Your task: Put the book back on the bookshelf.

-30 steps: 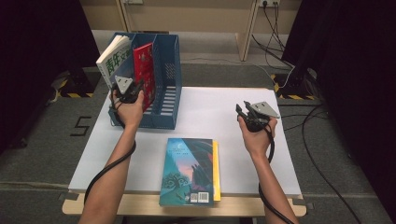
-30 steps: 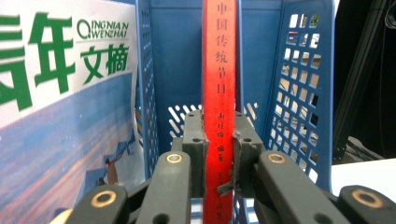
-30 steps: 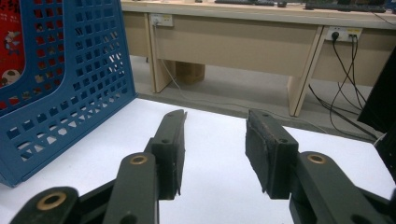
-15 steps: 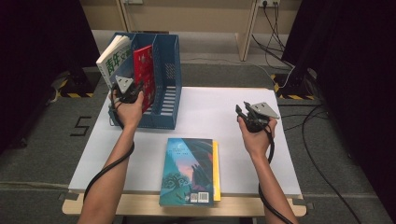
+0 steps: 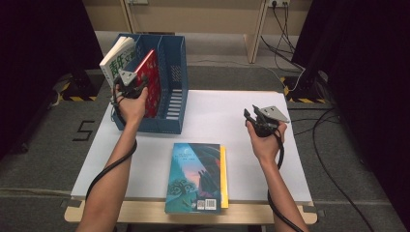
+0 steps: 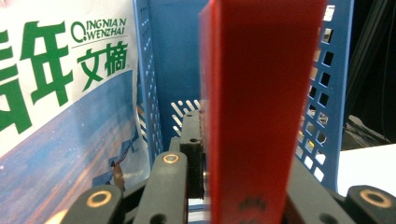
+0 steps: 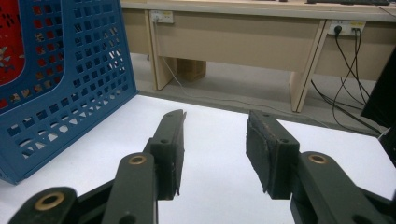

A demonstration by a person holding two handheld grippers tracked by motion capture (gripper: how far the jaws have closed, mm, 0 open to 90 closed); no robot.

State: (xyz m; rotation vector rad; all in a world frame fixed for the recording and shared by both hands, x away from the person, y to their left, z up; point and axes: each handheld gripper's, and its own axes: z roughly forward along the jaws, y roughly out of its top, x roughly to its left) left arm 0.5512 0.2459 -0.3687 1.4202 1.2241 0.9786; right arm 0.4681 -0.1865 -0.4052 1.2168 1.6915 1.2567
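White bench (image 5: 217,116) on grey carpet; wooden front edge. Dark curtains both sides, beige desk with wall sockets and cables behind. Blue file rack (image 5: 167,92) at bench's far left corner. Left tongs (image 5: 138,87) clamped on red book (image 5: 151,82), upright in rack's middle slot; white magazine with green lettering (image 5: 116,58) leans in left slot. Right tongs (image 5: 251,118) held above bench's right half, jaws parted, nothing between. Teal-covered book (image 5: 196,176) lies flat at bench's front edge, centre, well apart from both tongs.
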